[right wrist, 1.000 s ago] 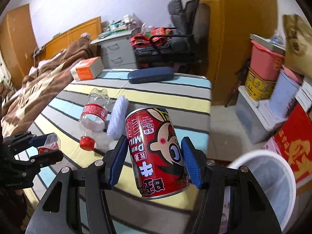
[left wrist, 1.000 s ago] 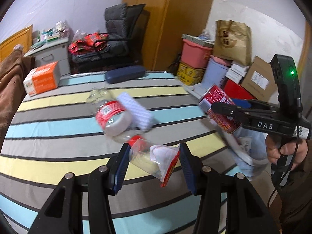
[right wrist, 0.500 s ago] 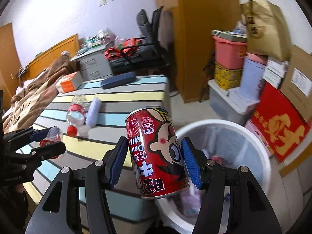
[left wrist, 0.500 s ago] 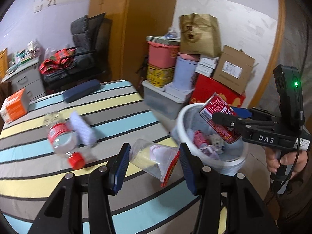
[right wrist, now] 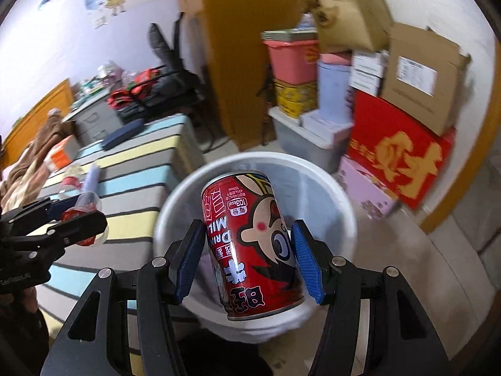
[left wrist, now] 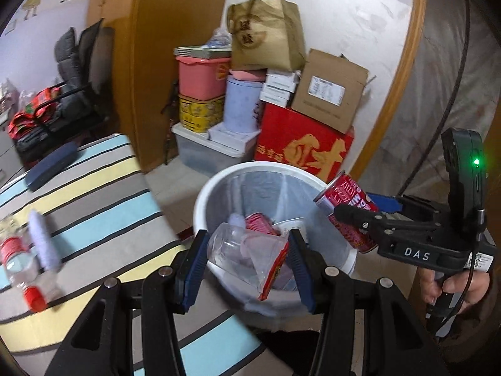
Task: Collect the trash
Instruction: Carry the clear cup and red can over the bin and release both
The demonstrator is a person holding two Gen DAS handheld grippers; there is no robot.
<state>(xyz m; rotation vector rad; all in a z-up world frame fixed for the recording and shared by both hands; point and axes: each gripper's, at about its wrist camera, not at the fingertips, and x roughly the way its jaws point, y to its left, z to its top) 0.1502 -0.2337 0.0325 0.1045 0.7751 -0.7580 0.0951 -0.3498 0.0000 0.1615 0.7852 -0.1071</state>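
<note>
Now I have my left gripper (left wrist: 247, 261) clamped on a clear plastic cup (left wrist: 244, 250) over the white bin's (left wrist: 200, 200) near rim, while my right gripper (right wrist: 247, 258) grips a red can (right wrist: 253, 244) above its opening; contents look blurry.

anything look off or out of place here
Nothing damaged or spilled. The only stray items are trash not yet collected: a clear bottle with a red cap lying on its side on the striped bed, beside a pale roll. The red can and the clear plastic cup are held over the white bin.
</note>
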